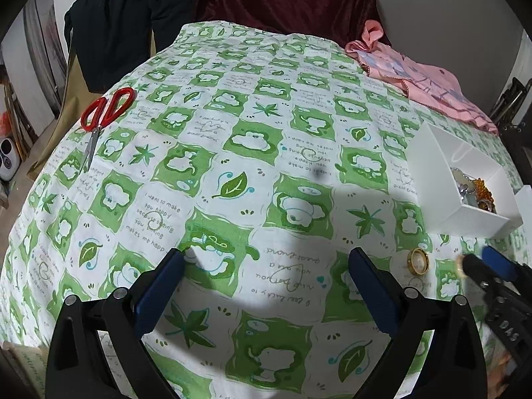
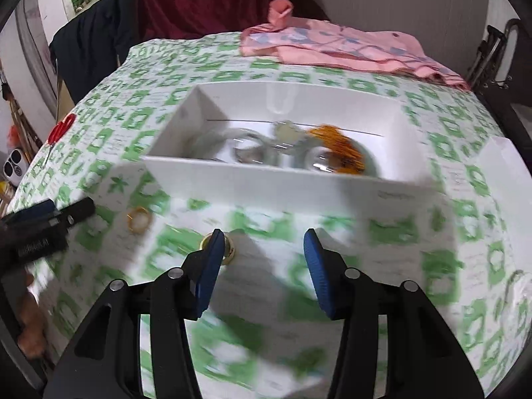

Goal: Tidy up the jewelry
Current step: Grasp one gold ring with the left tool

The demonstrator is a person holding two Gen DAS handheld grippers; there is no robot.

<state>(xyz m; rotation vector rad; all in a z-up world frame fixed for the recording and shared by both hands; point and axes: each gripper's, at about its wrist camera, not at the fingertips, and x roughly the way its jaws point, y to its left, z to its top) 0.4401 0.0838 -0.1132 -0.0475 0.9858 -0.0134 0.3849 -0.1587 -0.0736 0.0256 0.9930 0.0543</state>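
Note:
A white open box (image 2: 266, 176) holds orange beads (image 2: 339, 149) and silvery pieces (image 2: 252, 149); it also shows at the right of the left wrist view (image 1: 465, 219). Two gold rings lie on the green-and-white cloth in front of it. One ring (image 2: 230, 247) sits just inside the left fingertip of my right gripper (image 2: 262, 236), whose jaws stand apart and press on nothing. The other ring (image 2: 138, 221) (image 1: 418, 262) lies further left. My left gripper (image 1: 266, 256) hangs wide open over bare cloth, left of that ring. The right wrist view is blurred.
Red scissors (image 1: 103, 113) lie at the far left edge of the cloth. A pink garment (image 2: 349, 50) lies behind the box. A white lid or second box (image 2: 505, 166) stands to its right. Dark clothes hang behind the table.

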